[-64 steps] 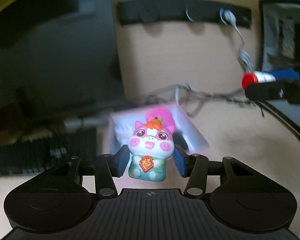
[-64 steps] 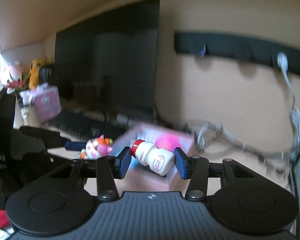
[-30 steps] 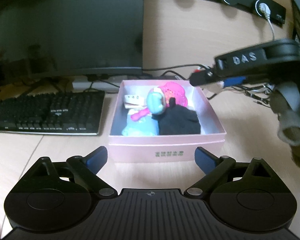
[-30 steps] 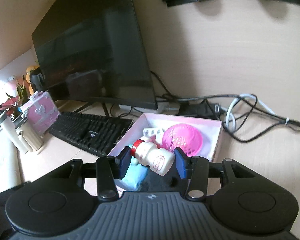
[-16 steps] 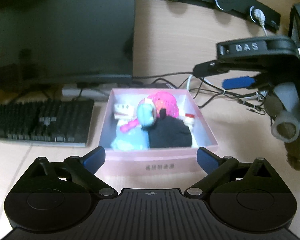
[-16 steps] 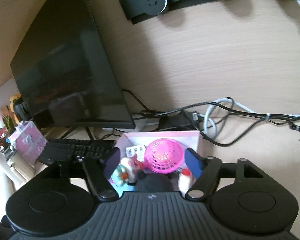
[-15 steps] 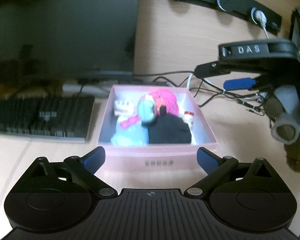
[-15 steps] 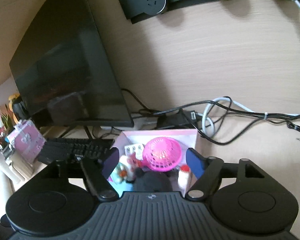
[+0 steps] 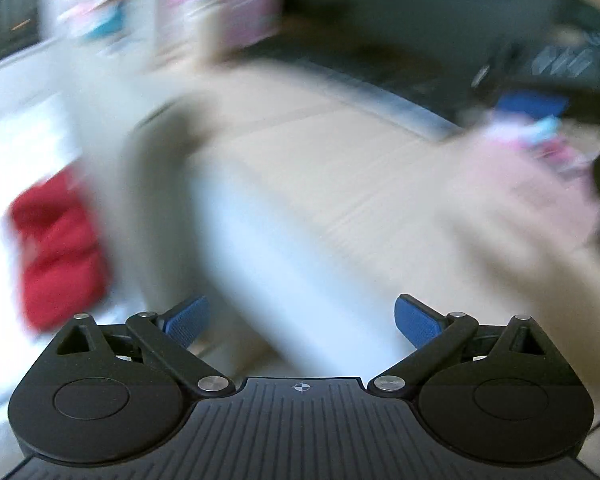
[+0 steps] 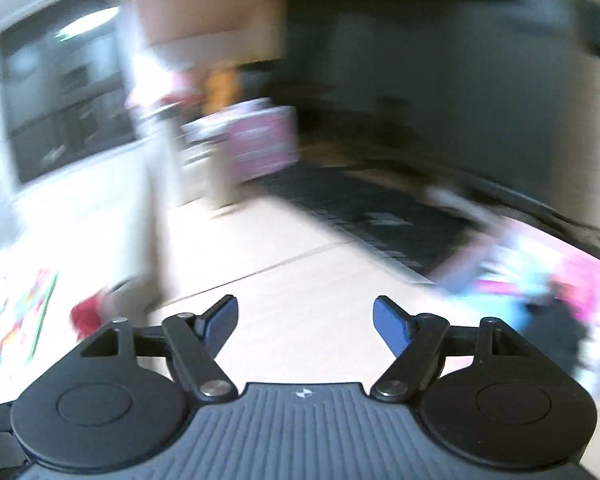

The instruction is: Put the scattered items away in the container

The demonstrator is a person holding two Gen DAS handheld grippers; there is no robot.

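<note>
On the far left of the left wrist view we catch a blurred red object (image 9: 56, 256) lying by a white sheet; what it is we cannot tell through the smear. Moving rightward, bare pale wooden worktop (image 9: 300, 140) fills the middle, and no loose item shows on it that we can make out.

Down at the bottom, our left tongs (image 9: 302, 322) stand wide apart with nothing between the blue pads (image 9: 186, 320); they have just been opening further. At the right edge a pale pink smear with bright flecks (image 9: 540, 168) is most likely the pink cardboard box, our container, though the blur keeps us from swearing to it.

Over in the right wrist view, a small red blur (image 10: 86, 316) sits low on the left. The right tongs (image 10: 304, 322) are parted too, empty, having just opened and then eased slightly back in. Beyond them runs a black keyboard (image 10: 372, 216). At the right edge we see the pink box (image 10: 580, 280) resting on the worktop, with pink, light blue and black things heaped inside it.

Our reading: the box is well filled, both tongs carry nothing, and the red object at the left may be the next piece to fetch. Whether more remains out of sight we cannot say.
</note>
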